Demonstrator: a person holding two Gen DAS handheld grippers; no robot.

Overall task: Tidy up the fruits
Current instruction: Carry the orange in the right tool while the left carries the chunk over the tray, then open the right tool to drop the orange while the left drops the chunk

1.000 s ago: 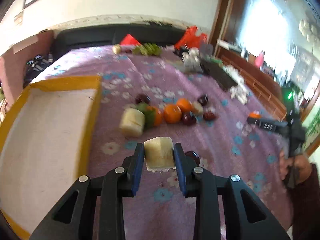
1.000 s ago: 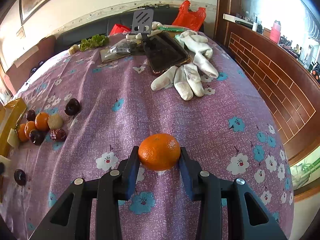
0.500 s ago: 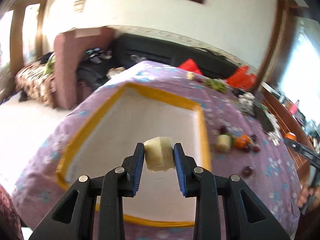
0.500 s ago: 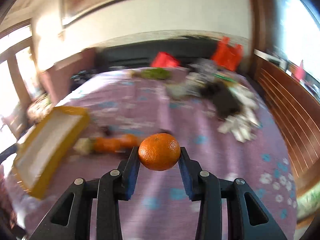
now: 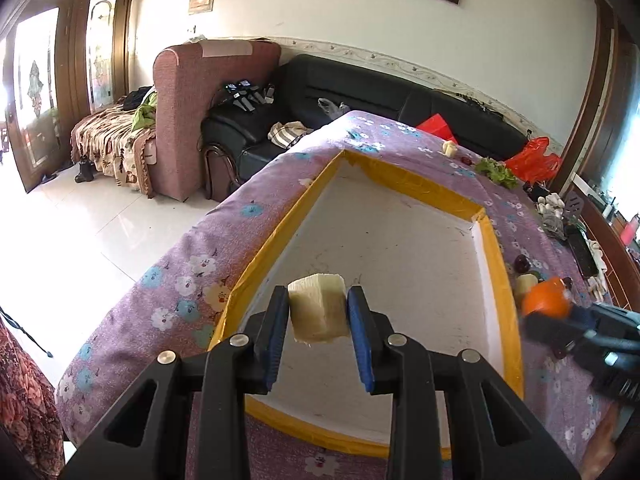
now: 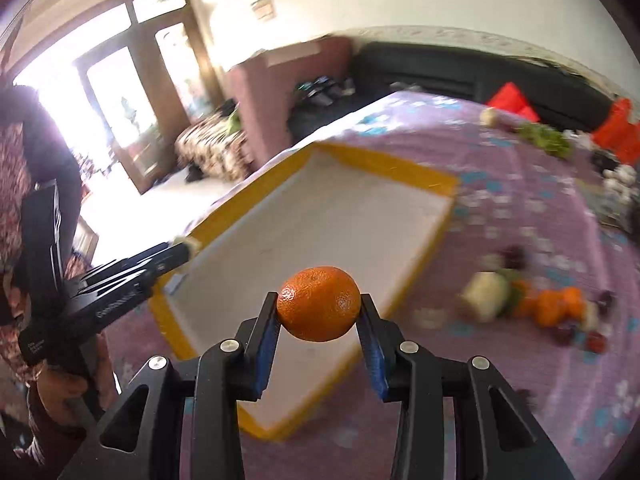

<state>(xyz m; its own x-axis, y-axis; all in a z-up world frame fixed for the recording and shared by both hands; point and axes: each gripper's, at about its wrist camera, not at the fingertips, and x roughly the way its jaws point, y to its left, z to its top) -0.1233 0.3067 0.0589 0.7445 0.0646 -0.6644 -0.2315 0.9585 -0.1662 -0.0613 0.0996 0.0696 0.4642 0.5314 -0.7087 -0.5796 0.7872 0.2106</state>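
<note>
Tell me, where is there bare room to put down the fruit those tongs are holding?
The white floor of the yellow-rimmed tray is bare right across, wall to wall. The purple cloth between the tray and the table edge is also free. It is crowded beyond the tray's far side, where the loose fruit pile lies.

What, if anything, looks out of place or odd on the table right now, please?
Nothing is spilled or damaged. The yellow-rimmed tray is bare inside, while the remaining fruit lies in a loose heap on the purple cloth beside it. Non-fruit clutter sits at the far end.
</note>
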